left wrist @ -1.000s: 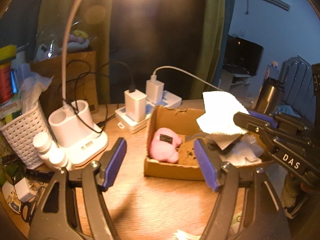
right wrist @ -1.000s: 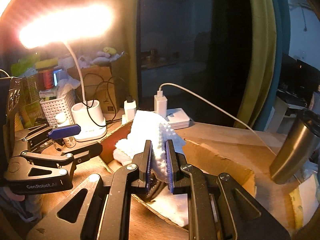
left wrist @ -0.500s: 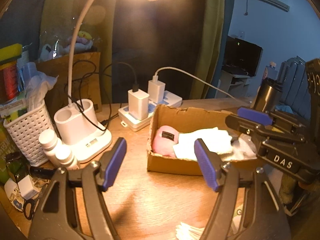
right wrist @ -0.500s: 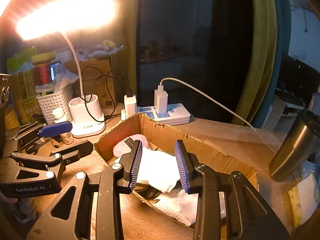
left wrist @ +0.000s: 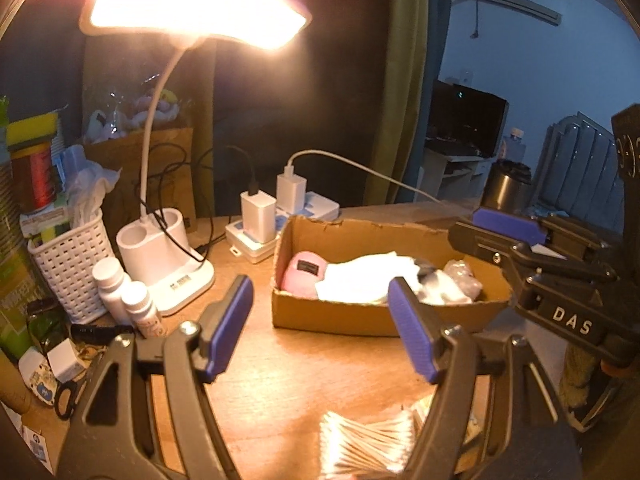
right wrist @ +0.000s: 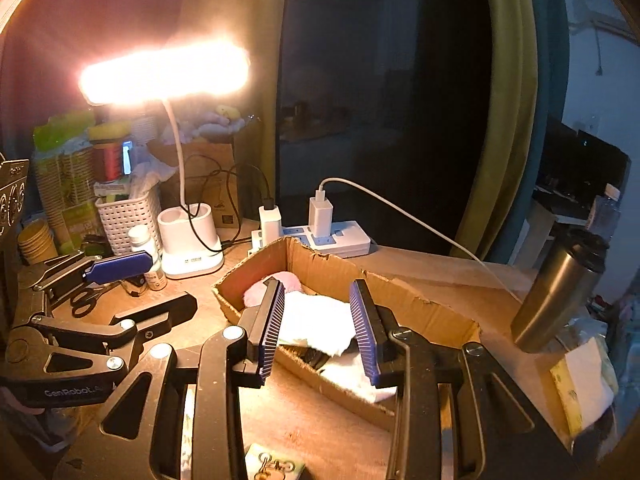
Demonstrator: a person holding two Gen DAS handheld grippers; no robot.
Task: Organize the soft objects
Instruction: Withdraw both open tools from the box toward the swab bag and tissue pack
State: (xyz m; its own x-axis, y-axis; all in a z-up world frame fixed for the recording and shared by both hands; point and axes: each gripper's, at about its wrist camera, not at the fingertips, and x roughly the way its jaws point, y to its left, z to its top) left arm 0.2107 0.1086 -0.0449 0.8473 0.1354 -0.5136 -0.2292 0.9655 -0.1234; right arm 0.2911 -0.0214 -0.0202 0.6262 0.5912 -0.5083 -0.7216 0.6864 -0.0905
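over the box, both claws wide and empty

on the worktop [left wrist: 280, 392] sits the cardboard box [left wrist: 340, 320], and that's where the soft things are. a pink plush [left wrist: 305, 276] is tucked into its left end, and a white cloth [left wrist: 360, 276] lies draped beside it, touching it, along the middle of the box. more white fabric and a dark scrap show at the right end, too crumpled to name.

right claw [right wrist: 320, 328] hangs just above the near wall of the box [right wrist: 320, 376], jaws spread apart, nothing between them, the cloth [right wrist: 316, 320] lying loose below in the gap. the plush [right wrist: 260, 290] peeks out just behind its left finger.

left claw [left wrist: 320, 328] is parted wide too and holds nothing, hovering over bare worktop in front of the box. from this side the right claw [left wrist: 496, 236] shows at the box's right end, blue pad up.

behind the box: a lit lamp [left wrist: 192, 8] on its white base, a power strip [left wrist: 280, 220] with two chargers plugged in, a white basket [left wrist: 68, 260] and two small bottles [left wrist: 120, 292] at the left. a bundle of cotton swabs [left wrist: 368, 444] lies near the front edge. a steel tumbler [right wrist: 556, 292] stands off to the right, well apart from the box.
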